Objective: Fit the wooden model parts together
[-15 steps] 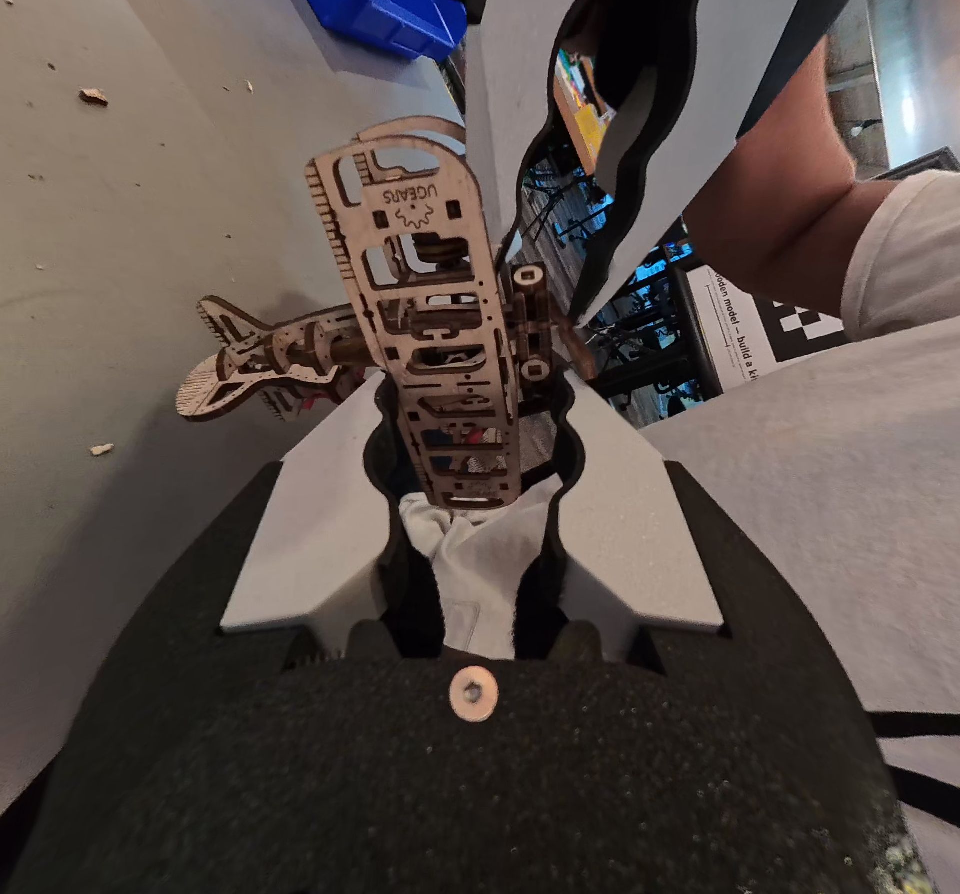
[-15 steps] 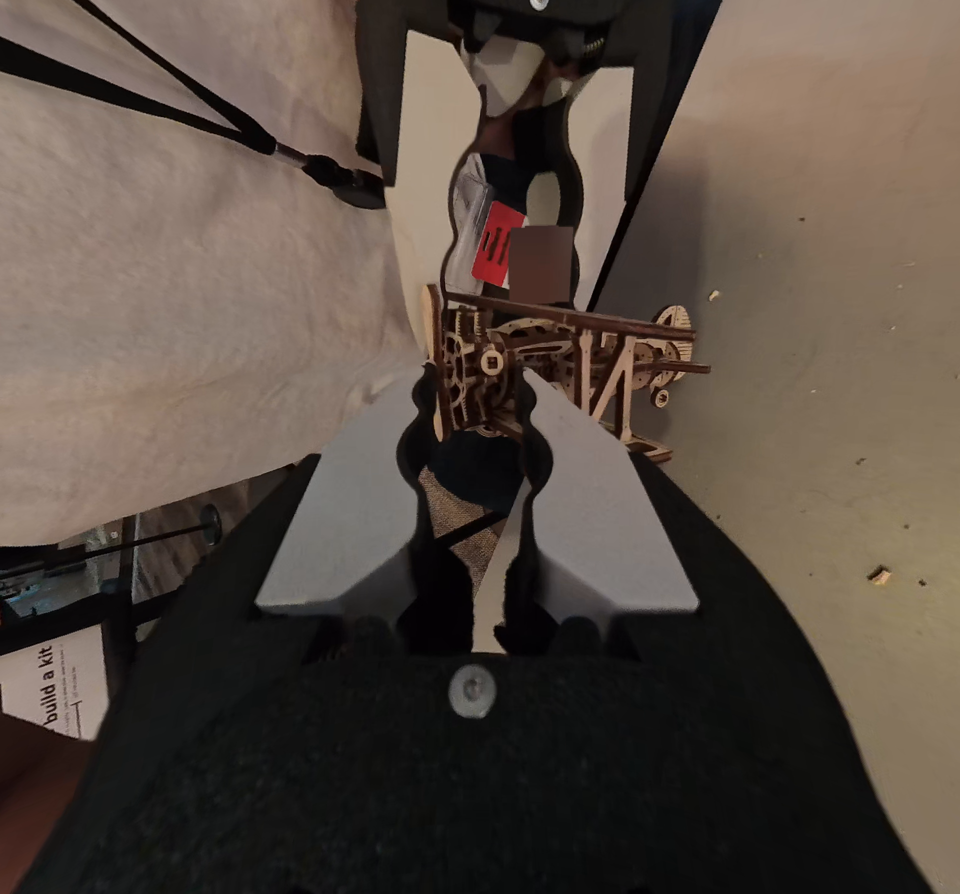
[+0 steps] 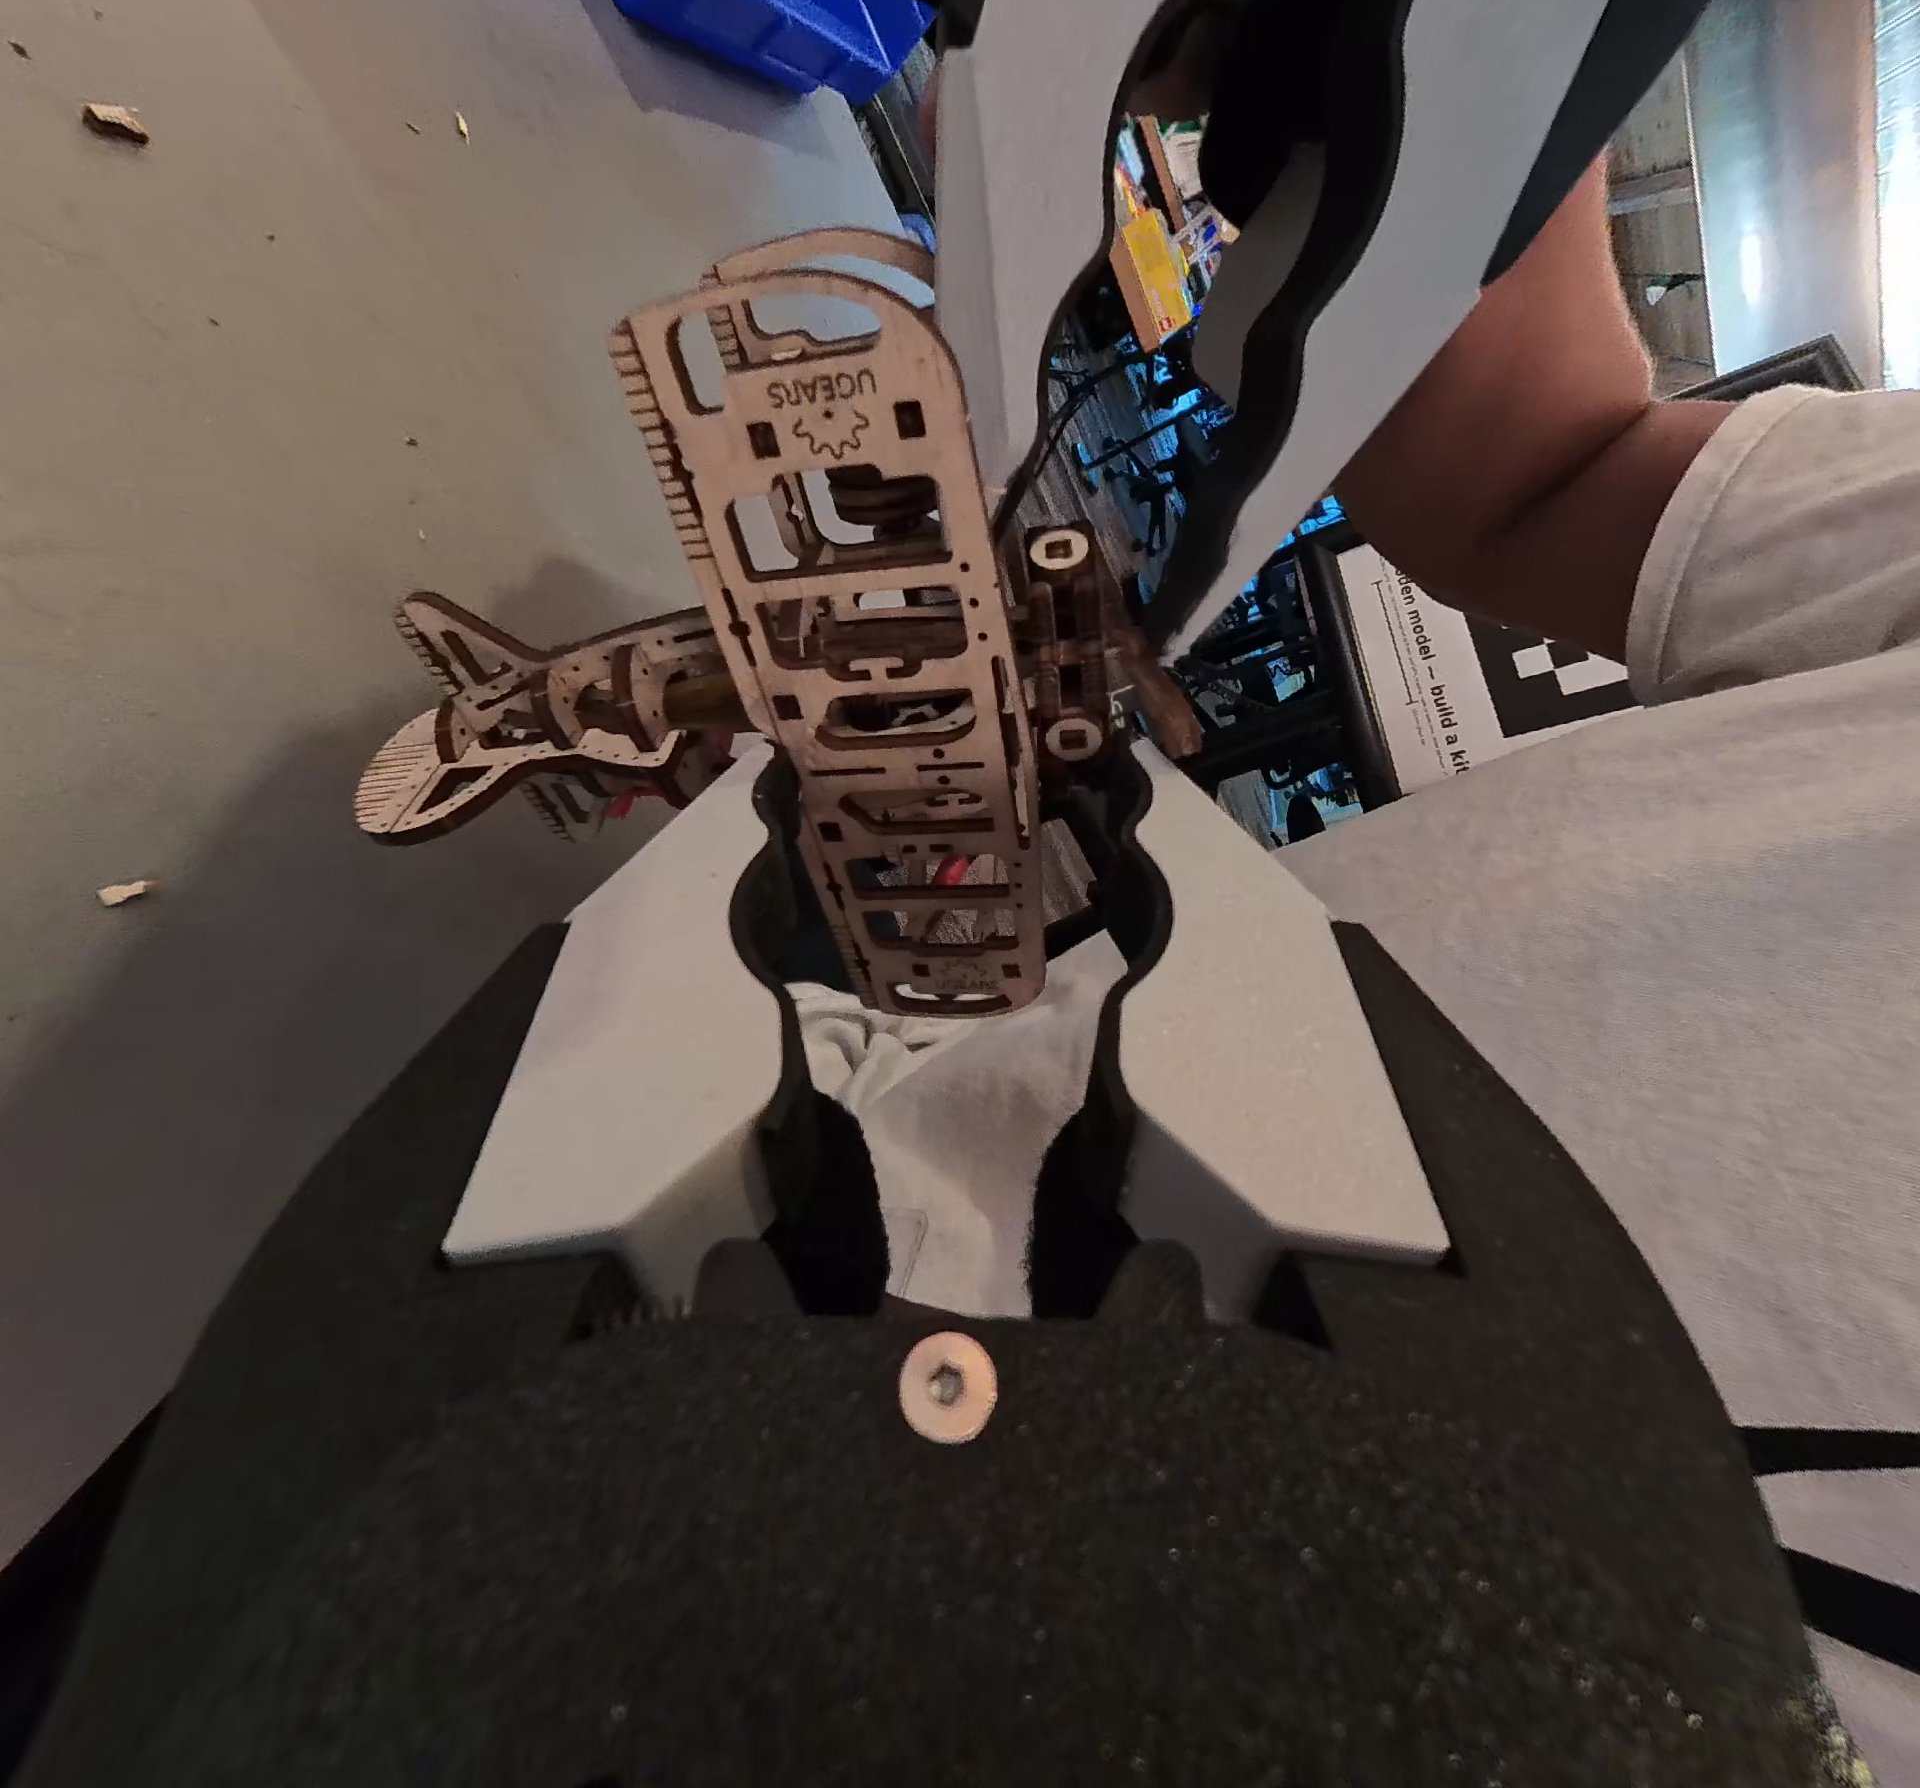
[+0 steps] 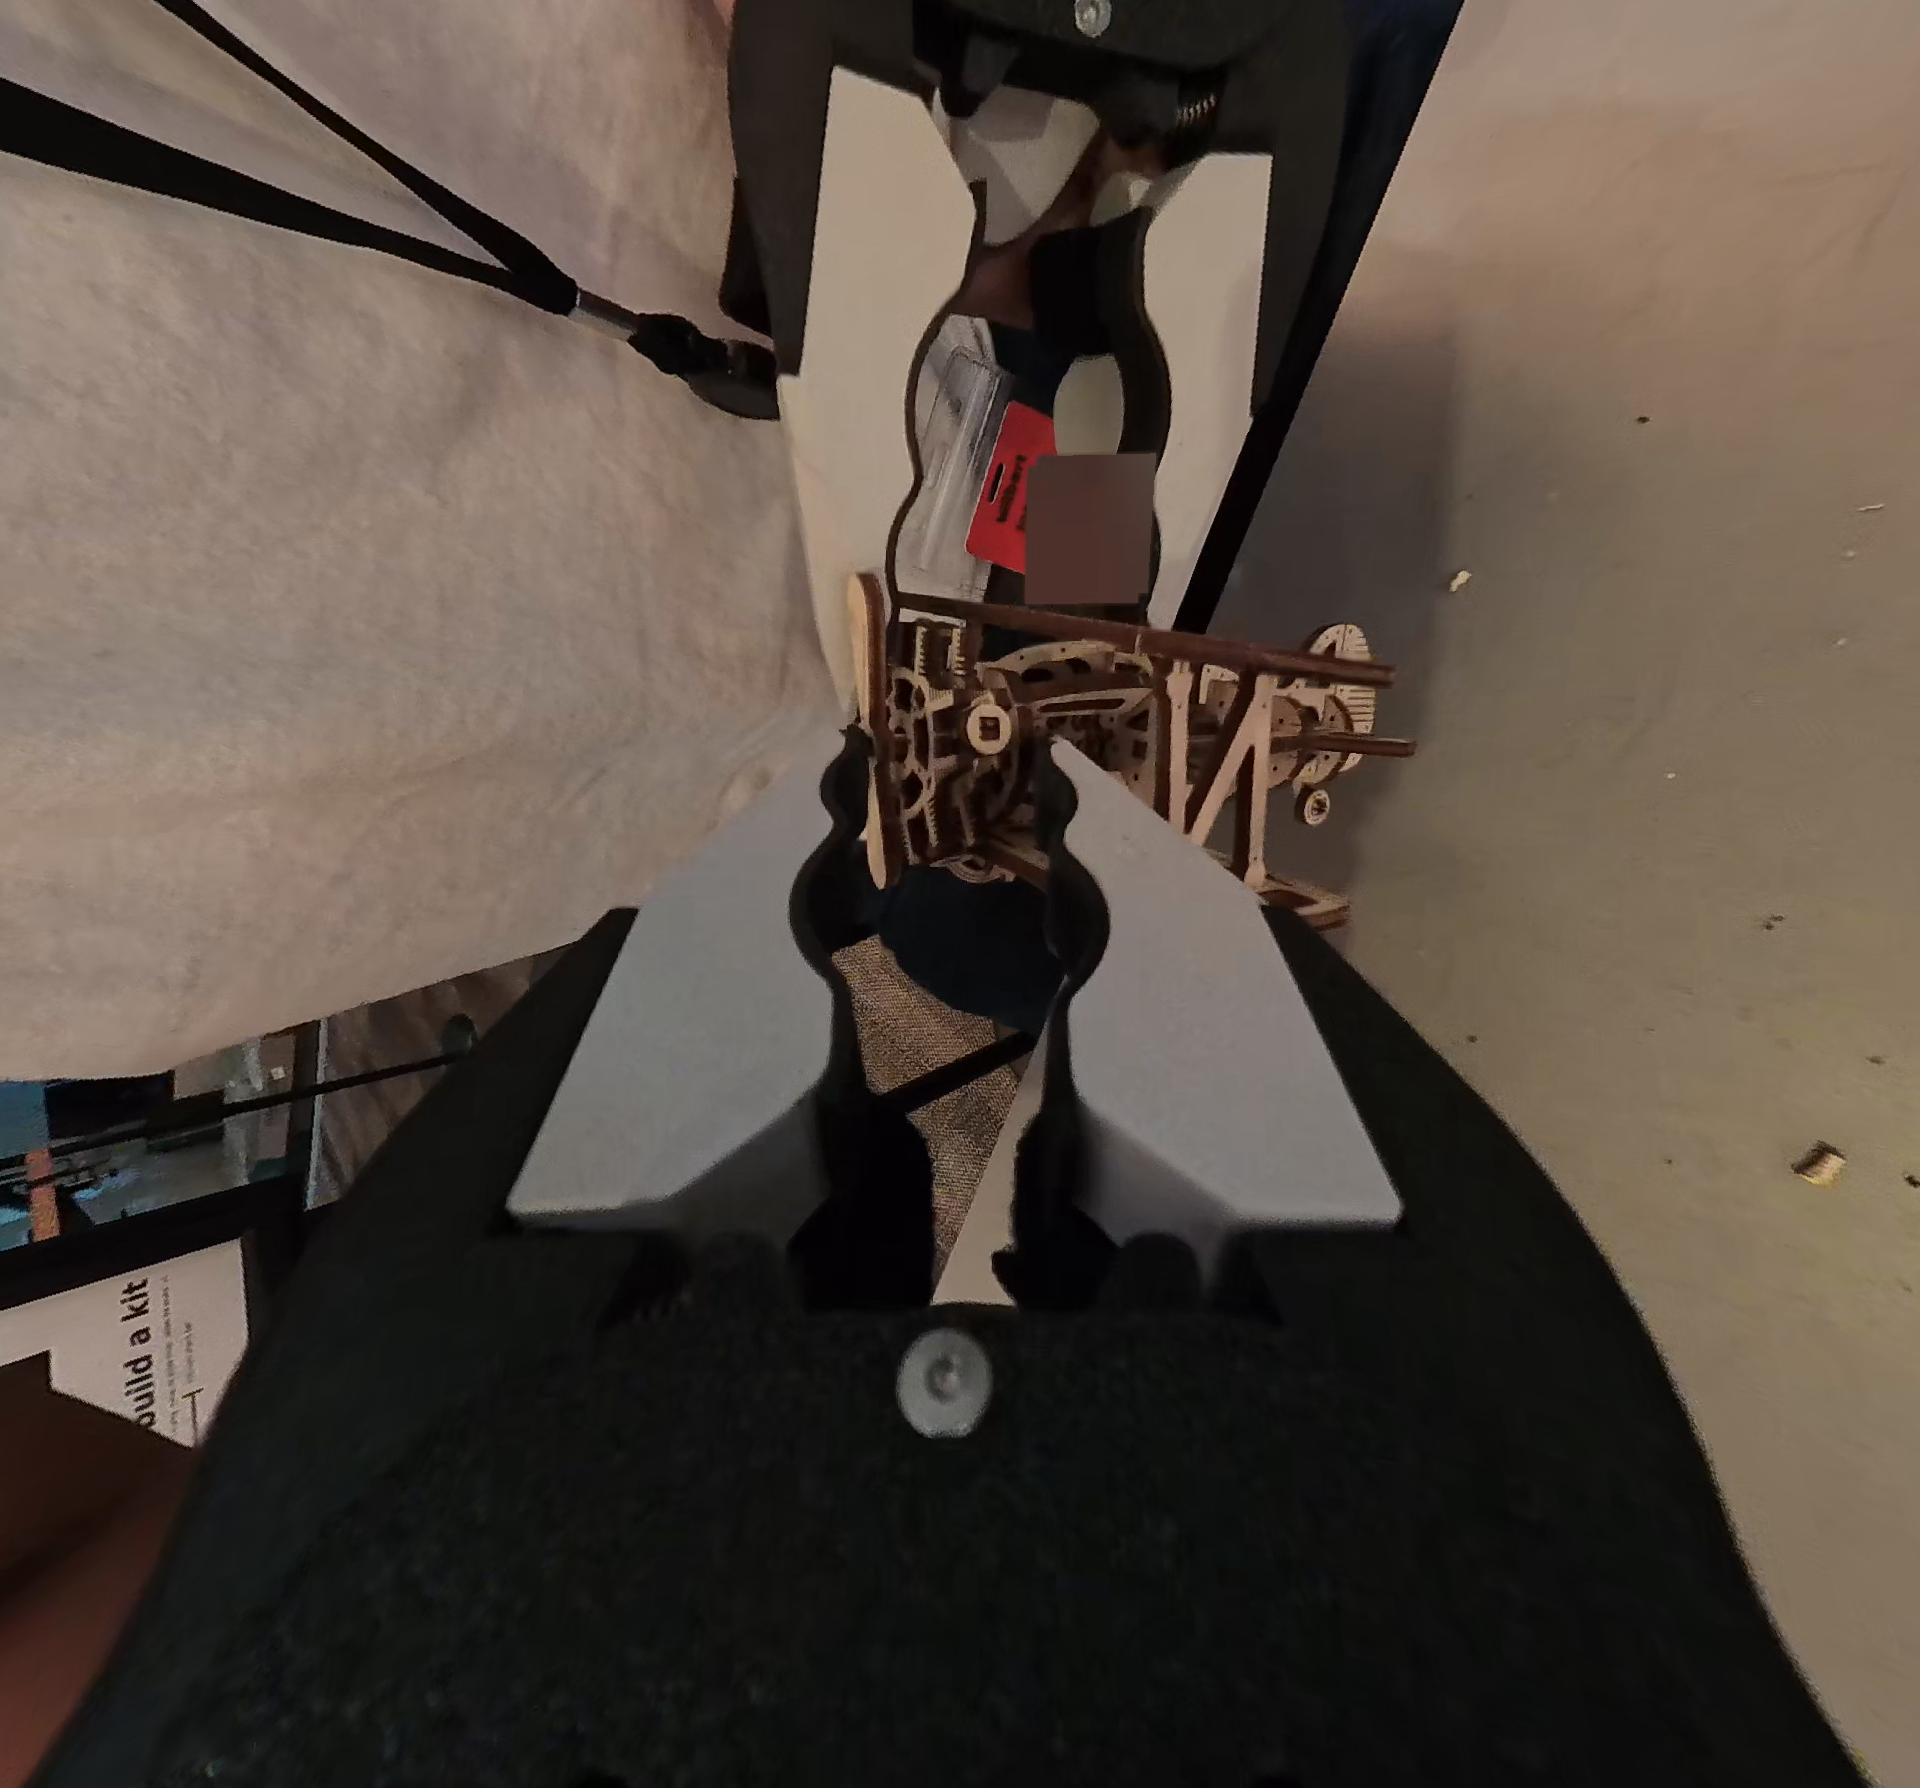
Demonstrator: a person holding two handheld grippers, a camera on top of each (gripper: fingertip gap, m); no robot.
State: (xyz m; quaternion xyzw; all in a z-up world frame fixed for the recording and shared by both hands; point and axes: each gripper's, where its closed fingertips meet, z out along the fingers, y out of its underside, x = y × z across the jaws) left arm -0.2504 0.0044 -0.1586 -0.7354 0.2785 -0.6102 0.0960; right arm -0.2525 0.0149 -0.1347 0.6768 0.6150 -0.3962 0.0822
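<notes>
The left gripper (image 3: pixel 951 803) jaws are set partly apart around the wing end of the wooden biplane model (image 3: pixel 831 658), apparently to steady it; actual contact cannot be confirmed. The right gripper (image 4: pixel 961 803) jaws bracket the nose and propeller (image 4: pixel 871 730), probably to seat that part. The model is held above the grey surface (image 3: pixel 260 388). The seating point is hidden.

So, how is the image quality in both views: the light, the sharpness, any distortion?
Left wrist view: even daylight, wooden biplane model sharp, bright glare at the window top right, the other gripper's fingers slightly blurred, edges bent by the wide lens. Right wrist view: dimmer, warmer, the model fairly sharp, table shaded near it, strong fisheye curve.
</notes>
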